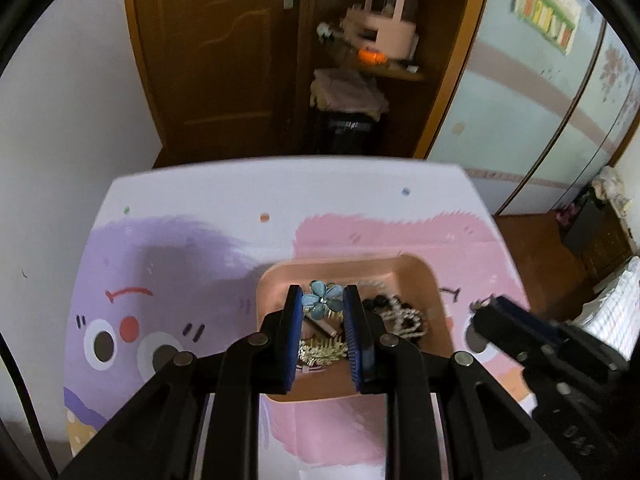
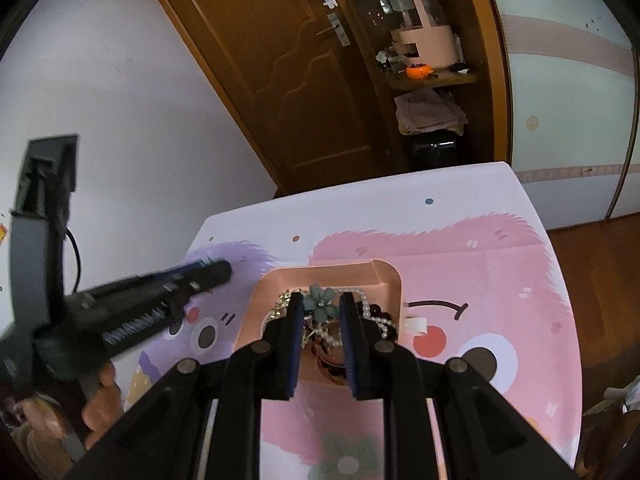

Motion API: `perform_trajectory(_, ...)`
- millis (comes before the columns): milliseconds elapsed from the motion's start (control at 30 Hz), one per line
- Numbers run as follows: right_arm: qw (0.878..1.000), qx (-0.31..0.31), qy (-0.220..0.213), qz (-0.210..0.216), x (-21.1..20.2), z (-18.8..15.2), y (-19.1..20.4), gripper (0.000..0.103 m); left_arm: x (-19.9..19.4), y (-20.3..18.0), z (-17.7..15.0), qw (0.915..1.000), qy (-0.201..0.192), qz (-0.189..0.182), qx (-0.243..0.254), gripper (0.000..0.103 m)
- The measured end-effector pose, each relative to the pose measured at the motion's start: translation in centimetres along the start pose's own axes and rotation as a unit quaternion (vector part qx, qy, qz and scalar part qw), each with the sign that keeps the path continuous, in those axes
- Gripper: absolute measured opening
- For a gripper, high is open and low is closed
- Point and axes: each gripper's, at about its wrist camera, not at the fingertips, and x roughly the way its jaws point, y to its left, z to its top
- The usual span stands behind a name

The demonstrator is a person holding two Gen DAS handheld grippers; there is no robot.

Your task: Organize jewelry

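Observation:
A pink tray (image 1: pixel 416 270) (image 2: pixel 384 274) sits on the cartoon-print table and holds mixed jewelry: a blue flower clip (image 1: pixel 322 297) (image 2: pixel 322 300), a pearl strand (image 1: pixel 404 316) (image 2: pixel 360 294), dark beads (image 1: pixel 380 302) and a gold leaf clip (image 1: pixel 322 350). My left gripper (image 1: pixel 320 294) is open above the tray, the flower clip between its fingertips, nothing held. My right gripper (image 2: pixel 321 300) is also open over the tray, framing the same flower clip. Each gripper shows blurred in the other's view: the right one (image 1: pixel 516 316), the left one (image 2: pixel 192 280).
The table (image 1: pixel 200 208) (image 2: pixel 500 240) has a purple and pink monster print; its far edge faces a wooden door (image 1: pixel 216 52). A small white ring-like piece (image 2: pixel 416 325) lies right of the tray. A shelf holds a pink organizer (image 2: pixel 424 46). A wardrobe (image 1: pixel 540 92) stands at right.

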Motion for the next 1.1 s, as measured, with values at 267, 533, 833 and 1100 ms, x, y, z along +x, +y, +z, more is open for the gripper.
perform_trajectory(267,1.000,0.005,0.020,-0.016,2.1,-0.2,0.1,0.018,4.2,-0.4,-1.9,0.9990,0.030,0.024,0.024,0.018)
perform_trajectory(533,0.999,0.009,0.045,-0.024,3.6,-1.0,0.0,0.018,4.9,-0.8,-3.1,0.9974,0.035,0.043,0.047,0.026)
perform_trajectory(833,0.997,-0.004,0.064,-0.038,2.9,-2.5,0.8,0.030,2.5,-0.5,-4.5,0.9968,0.020,0.060,0.050,0.069)
perform_trajectory(1100,0.997,-0.001,0.056,-0.053,-1.6,-5.2,1.8,0.030,-2.0,-1.2,-8.2,0.9972,0.018,0.053,0.050,0.079)
